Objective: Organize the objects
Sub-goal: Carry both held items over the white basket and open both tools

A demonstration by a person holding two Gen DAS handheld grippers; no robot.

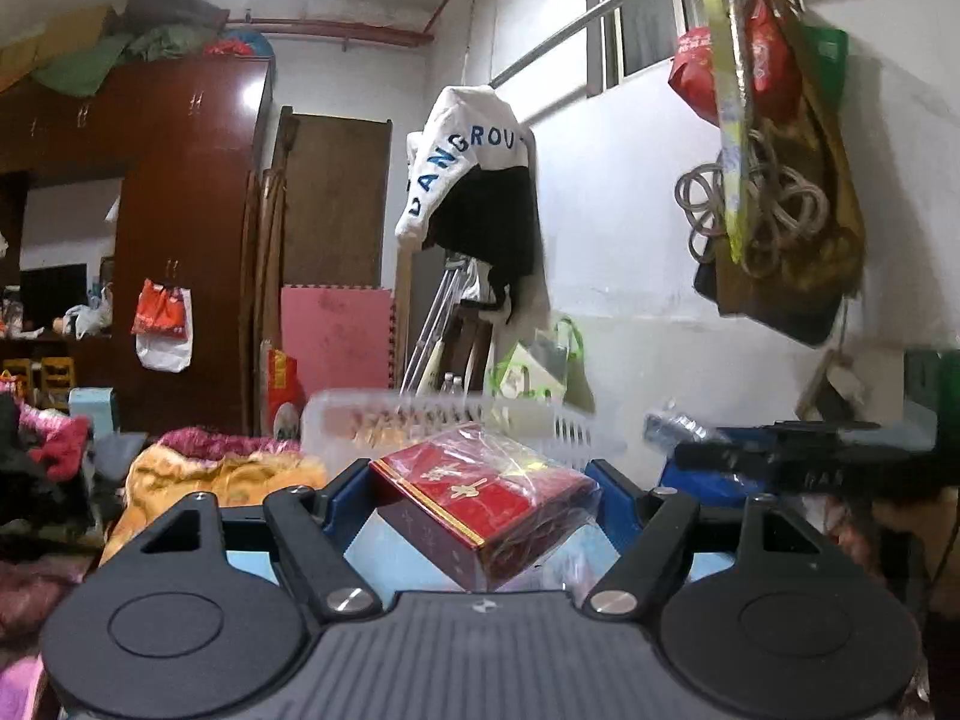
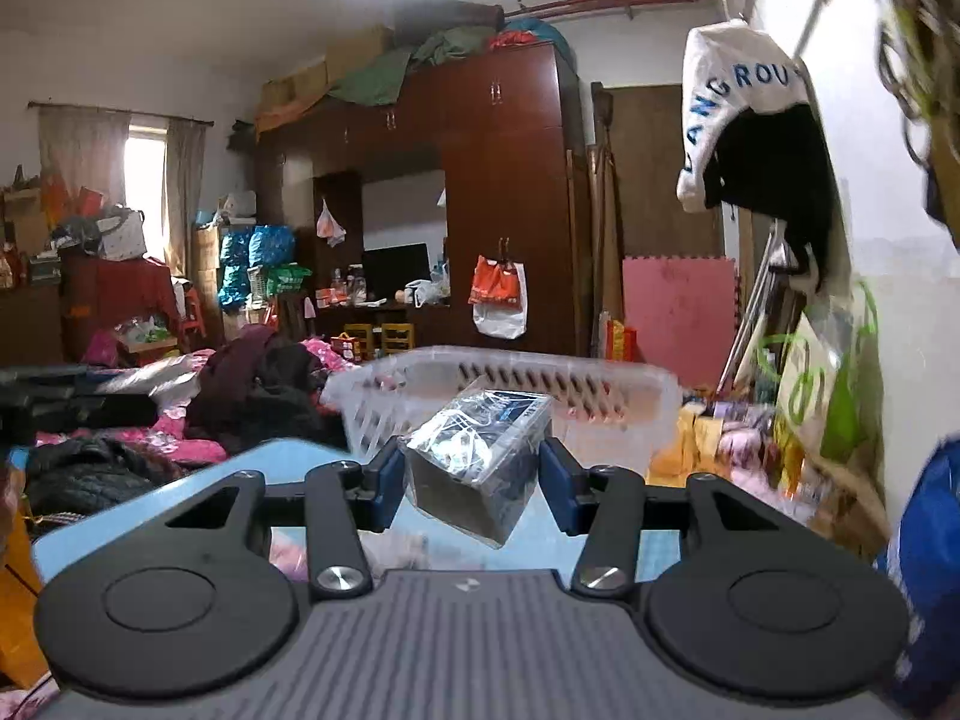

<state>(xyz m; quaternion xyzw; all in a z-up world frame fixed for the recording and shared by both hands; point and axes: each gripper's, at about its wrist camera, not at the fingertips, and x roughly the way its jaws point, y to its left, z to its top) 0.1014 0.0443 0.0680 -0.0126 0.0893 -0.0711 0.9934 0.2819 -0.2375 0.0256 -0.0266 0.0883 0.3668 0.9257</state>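
Gripping a red box (image 1: 486,501) wrapped in clear film, the left hand-held gripper (image 1: 483,501) has its 2 blue fingers (image 1: 345,492) pressed against the box's sides. The box sits tilted between them, 1 corner pointing down toward the camera, gold trim along its edge. Just beyond it stands a clear plastic basket (image 1: 540,420) with slotted walls, blurred in this view. A light blue worktop (image 1: 384,546) shows beneath the fingers.

The right hand-held gripper (image 2: 474,480) is clamped on a dark box (image 2: 480,468), also in shiny clear wrap, held tilted with a lower corner hanging below the fingers (image 2: 387,483). The same clear plastic basket (image 2: 510,384) lies directly behind this box, its rim above the box's top edge. Whether either box is over the basket or short of it cannot be told from these angles.

To the left of the left hand-held gripper, an orange and pink quilt (image 1: 222,468) is bunched up. A white garment (image 1: 462,162) with blue lettering hangs from a rail against the white wall, and a dark red wardrobe (image 2: 504,192) fills the back of the room. A pink foam mat (image 2: 678,306) leans upright beside it.
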